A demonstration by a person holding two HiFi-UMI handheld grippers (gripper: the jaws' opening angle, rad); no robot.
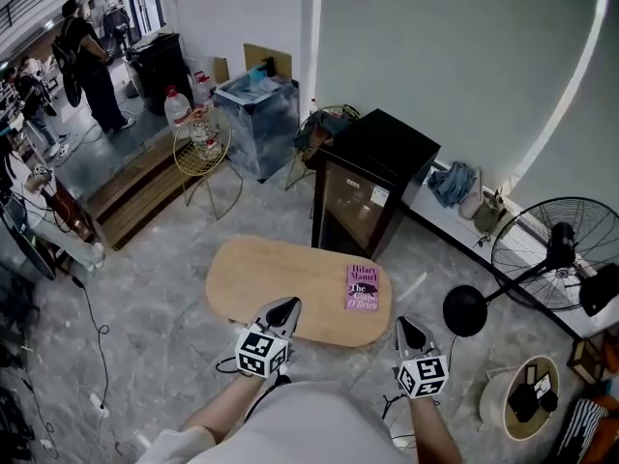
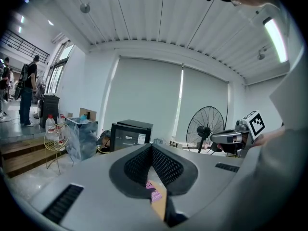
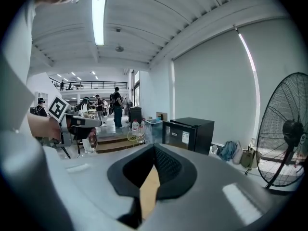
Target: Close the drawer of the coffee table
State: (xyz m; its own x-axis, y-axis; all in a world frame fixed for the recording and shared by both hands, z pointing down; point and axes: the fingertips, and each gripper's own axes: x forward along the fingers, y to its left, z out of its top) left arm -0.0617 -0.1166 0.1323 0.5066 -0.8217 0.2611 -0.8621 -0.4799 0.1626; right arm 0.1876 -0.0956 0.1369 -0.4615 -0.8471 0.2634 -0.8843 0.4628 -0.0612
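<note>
The oval wooden coffee table (image 1: 280, 283) stands just ahead of me on the stone floor, with a pink book (image 1: 363, 286) lying on its right part. No drawer shows in any view. My left gripper (image 1: 286, 305) hangs over the table's near edge, shut and empty. My right gripper (image 1: 406, 323) is at the table's near right corner, also shut with nothing in it. In the left gripper view the shut left gripper (image 2: 151, 146) leaves a sliver of the table's wood (image 2: 160, 202) and of the book (image 2: 154, 193) showing. The right gripper view shows the shut right gripper (image 3: 154, 147) above the table's wood (image 3: 150, 191).
A black cabinet with a glass door (image 1: 372, 182) stands behind the table. A standing fan (image 1: 556, 249) is at the right and a round basket (image 1: 527, 394) at the near right. A wire side table (image 1: 203, 148), a clear box (image 1: 256, 109) and wooden steps (image 1: 135, 191) are at the back left. Cables (image 1: 97, 356) lie on the floor.
</note>
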